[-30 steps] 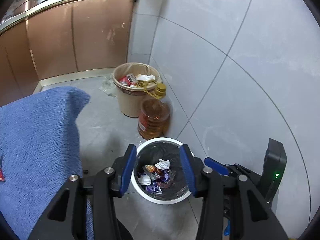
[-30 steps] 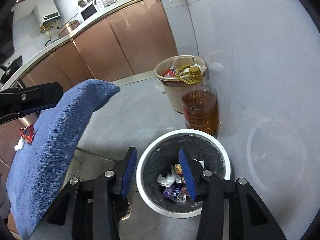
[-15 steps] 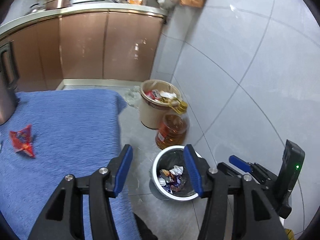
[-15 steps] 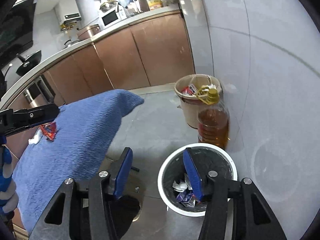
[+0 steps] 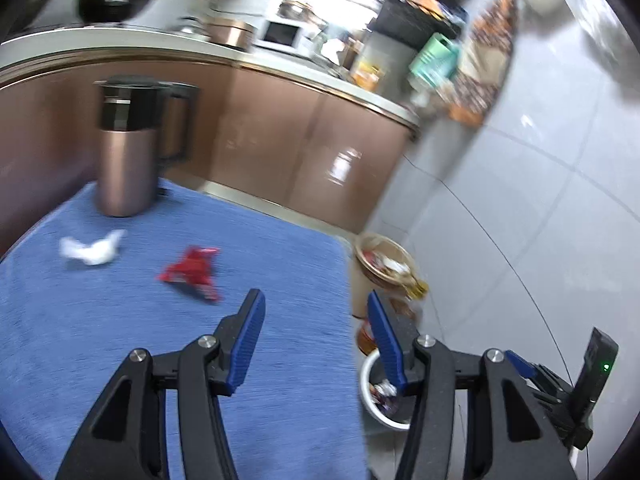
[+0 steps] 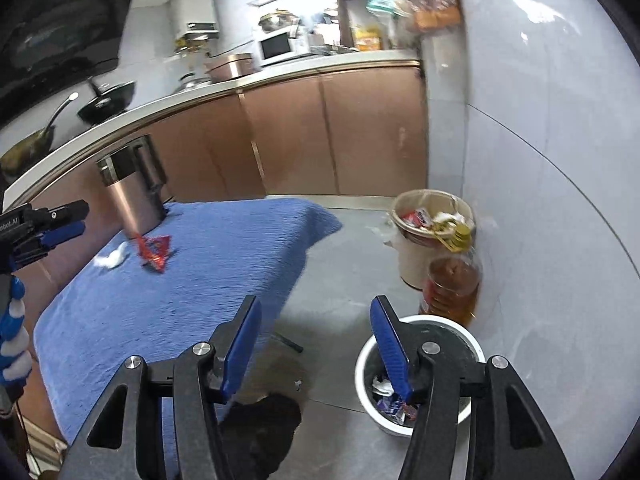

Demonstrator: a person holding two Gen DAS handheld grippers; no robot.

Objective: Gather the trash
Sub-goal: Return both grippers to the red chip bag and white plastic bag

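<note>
My left gripper has its fingers apart with nothing between them, over the blue cloth on the worktop. The right gripper fingers are opening, also empty, above the floor beside the white bin. A red wrapper and a white crumpled tissue lie near each other on the cloth, in front of a brown kettle.

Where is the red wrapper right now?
In both wrist views, the red wrapper lies on the blue cloth, beside the white tissue, near the metal jug.
</note>
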